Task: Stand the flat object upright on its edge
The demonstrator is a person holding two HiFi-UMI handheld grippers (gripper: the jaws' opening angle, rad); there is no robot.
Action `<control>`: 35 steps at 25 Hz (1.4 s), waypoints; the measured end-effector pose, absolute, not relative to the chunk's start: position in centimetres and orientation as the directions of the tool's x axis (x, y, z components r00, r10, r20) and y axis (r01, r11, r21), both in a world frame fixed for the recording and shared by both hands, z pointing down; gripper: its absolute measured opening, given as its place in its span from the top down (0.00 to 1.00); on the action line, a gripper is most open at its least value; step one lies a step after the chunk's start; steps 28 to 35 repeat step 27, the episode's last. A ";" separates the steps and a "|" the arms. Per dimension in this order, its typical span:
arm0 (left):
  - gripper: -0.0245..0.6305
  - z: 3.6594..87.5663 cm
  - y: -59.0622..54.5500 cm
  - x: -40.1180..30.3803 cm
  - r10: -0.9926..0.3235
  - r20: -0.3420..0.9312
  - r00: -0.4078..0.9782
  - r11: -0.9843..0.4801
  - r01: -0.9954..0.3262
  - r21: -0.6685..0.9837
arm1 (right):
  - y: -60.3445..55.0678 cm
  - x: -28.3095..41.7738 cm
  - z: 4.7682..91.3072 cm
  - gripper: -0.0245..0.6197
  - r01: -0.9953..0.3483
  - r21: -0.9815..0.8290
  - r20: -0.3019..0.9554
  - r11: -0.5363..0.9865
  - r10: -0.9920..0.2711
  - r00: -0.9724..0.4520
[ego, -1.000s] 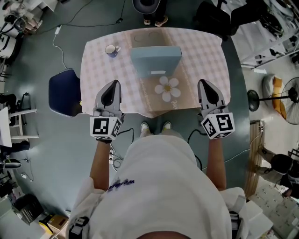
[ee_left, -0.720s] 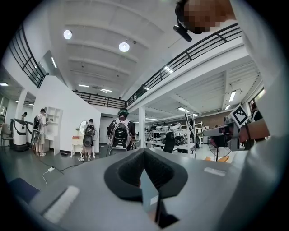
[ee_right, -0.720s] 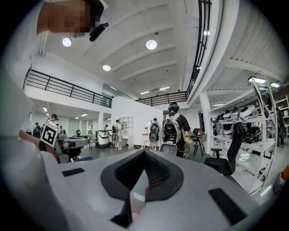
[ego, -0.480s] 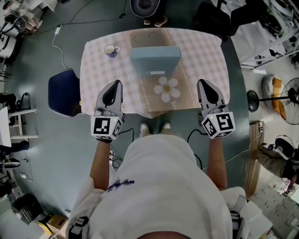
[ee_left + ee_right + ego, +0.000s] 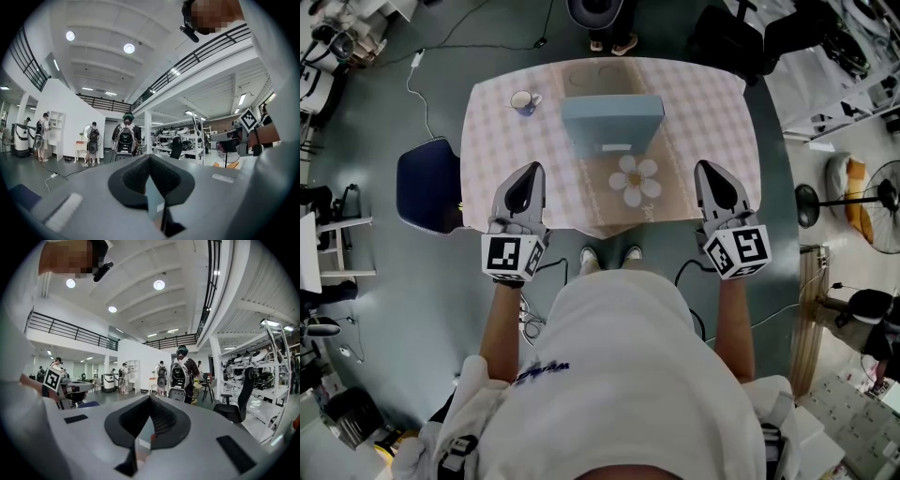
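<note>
**Blue slab looks up on its edge; both tools closed and empty at the near rim**

The flat blue object (image 5: 612, 127) sits mid-table, toward the far side. From the head view its long top edge shows as a pale band. The face below tapers down to the cloth, with a small white label near the bottom. I judge from this that it is standing upright rather than lying flat. Nothing touches or props it.

A daisy-shaped mat (image 5: 636, 178) lies just in front of it on a tan strip. A mug (image 5: 523, 100) stands well apart, near the far-left corner.

The left gripper (image 5: 534, 169) and the right gripper (image 5: 705, 167) hover over the near edge of the table (image 5: 712, 112), one to each side and well clear of the slab. In each gripper view the dark pads meet in a single seam with nothing pinched between them.

The step in hand reads as the finish, with the object left to balance alone. The next move asks mainly for keeping clear of it. If it needs resetting, the jaws must first open and then come in from its two short sides.

There is bare checked cloth to the left and right of the slab for that approach. The far edge lies closer behind it than the near edge does in front, so any nudge is safer made toward the person.
</note>
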State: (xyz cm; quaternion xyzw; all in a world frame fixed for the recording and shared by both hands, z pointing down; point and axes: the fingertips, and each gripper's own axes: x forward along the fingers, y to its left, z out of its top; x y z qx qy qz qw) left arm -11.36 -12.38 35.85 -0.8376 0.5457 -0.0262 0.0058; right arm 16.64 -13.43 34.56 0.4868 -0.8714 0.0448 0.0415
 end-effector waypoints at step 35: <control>0.96 38.6 -10.3 -10.0 -0.905 0.088 0.415 -0.421 -0.906 -0.055 | -14.1 16.6 36.6 0.95 -0.753 0.070 0.349 0.655 -0.723 -0.596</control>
